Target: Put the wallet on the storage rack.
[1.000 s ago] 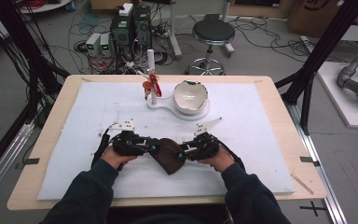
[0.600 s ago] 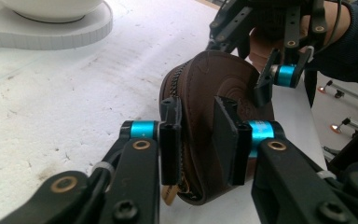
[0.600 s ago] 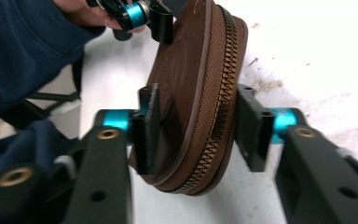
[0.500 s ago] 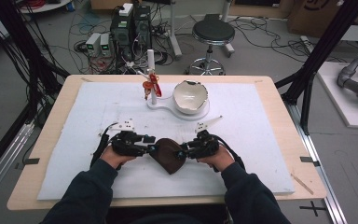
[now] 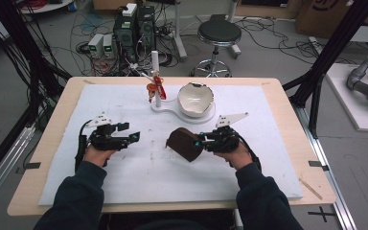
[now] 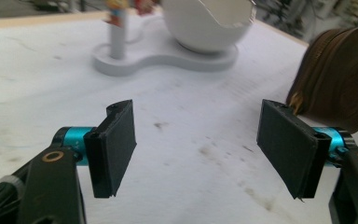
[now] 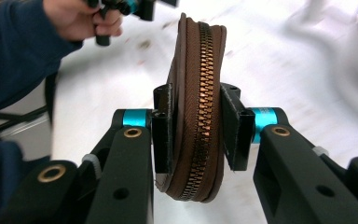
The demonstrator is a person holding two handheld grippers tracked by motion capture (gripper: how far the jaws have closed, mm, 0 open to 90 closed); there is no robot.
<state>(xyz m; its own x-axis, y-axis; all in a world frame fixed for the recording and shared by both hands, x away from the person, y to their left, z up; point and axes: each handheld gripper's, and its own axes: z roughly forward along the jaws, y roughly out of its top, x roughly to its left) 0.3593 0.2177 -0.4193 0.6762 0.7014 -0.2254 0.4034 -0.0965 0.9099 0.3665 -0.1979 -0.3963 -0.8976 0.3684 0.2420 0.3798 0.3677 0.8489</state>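
Right tongs are clamping the brown zip pouch edge-on, zipper facing up for access — left tongs are hanging released, well apart over the surface.

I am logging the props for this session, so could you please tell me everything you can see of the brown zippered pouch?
The brown pouch looks like soft leather, rounded in outline, with a brass-coloured zipper running along its edge, closed where visible. The right gripper clamps it across its flat sides, holding it on edge over the white mat. Whether it touches the mat cannot be told.
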